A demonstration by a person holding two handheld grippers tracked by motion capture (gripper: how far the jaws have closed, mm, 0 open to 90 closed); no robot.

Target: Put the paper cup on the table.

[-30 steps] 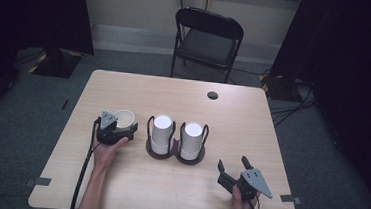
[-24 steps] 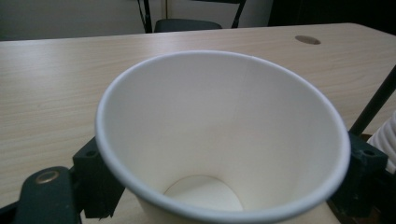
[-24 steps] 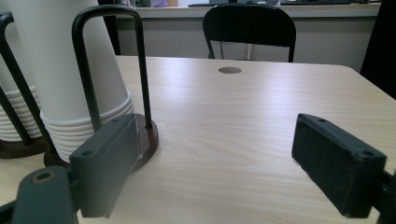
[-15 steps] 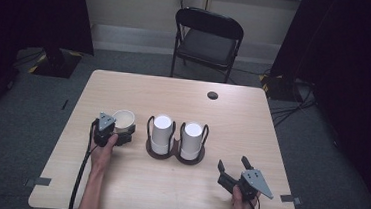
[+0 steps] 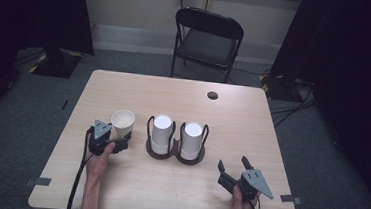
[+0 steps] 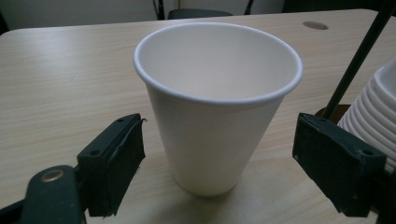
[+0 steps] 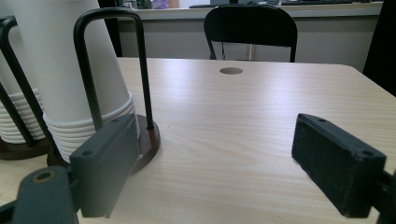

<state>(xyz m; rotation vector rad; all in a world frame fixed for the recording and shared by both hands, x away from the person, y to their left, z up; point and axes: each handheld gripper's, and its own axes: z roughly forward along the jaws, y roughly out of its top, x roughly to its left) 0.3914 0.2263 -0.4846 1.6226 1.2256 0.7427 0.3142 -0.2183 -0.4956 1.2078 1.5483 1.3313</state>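
Note:
An empty white paper cup (image 5: 122, 122) (image 6: 217, 107) stands upright on the wooden table (image 5: 252, 120), left of a dark two-ring cup rack (image 5: 174, 156). The rack holds two stacks of upturned white cups (image 5: 161, 132) (image 5: 192, 137) (image 7: 60, 70). My left gripper (image 5: 118, 137) (image 6: 219, 156) sits just in front of the single cup. Its jaws have just been closing a little with the cup between them, but a gap shows on both sides, so it is open. My right gripper (image 5: 231, 164) (image 7: 219, 158) rests open near the front right, with nothing between its jaws.
A black folding chair (image 5: 209, 36) stands beyond the table's far edge. A round cable hole (image 5: 213, 95) sits in the tabletop at the back. The rack's wire loop (image 7: 112, 60) rises close to my right gripper's left jaw. Dark curtains flank the room.
My left gripper has drawn back to the left and toward the near edge, away from the cup, which stays where it stood. The right gripper has not moved.

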